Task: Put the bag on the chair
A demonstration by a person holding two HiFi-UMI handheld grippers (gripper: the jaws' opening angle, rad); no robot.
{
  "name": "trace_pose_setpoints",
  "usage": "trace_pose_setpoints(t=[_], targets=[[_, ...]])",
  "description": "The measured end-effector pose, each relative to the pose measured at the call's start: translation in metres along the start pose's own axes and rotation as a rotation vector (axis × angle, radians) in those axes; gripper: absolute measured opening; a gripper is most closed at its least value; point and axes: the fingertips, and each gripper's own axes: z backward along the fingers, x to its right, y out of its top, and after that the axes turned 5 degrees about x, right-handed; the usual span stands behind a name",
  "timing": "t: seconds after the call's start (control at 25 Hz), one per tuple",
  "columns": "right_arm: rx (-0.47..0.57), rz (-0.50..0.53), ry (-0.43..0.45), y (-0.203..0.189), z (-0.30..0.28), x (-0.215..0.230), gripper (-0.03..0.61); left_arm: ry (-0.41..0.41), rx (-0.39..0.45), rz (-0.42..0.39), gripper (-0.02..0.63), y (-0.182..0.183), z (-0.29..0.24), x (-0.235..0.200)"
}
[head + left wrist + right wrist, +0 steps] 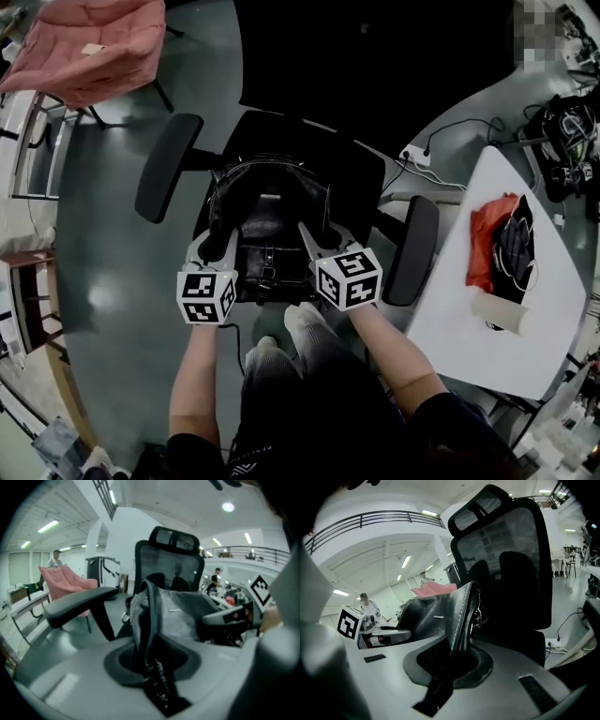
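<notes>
We show the wearer in dark short sleeves (pixel 192 450) and pale grey, finely striped trousers (pixel 281 375); the left gripper (pixel 217 242) and the right gripper (pixel 312 236) are both pale grey and taper to slim jaws; each carries a white cube (pixel 206 295) printed with black square markers. In the gripper views we see a smooth grey shell (pixel 70 677) with a dark rounded recess (pixel 454 667) about the jaws; the right shell bears dark rectangular slots (pixel 533 692).

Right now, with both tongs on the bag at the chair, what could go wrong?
The black leather bag sits upright, seemingly near the front of the black office chair seat; released, it may topple off. The left tongs and right tongs pinch only thin edges, which might slip.
</notes>
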Motion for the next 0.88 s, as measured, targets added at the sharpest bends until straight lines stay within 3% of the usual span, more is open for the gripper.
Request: trace_pose_setpoints(t=[0.88], targets=[[-0.095, 0.002, -0.02, -0.039, -0.079, 0.055, 0.061, 0.037, -0.123, 0.046, 0.101, -0.046, -0.076, -0.031]])
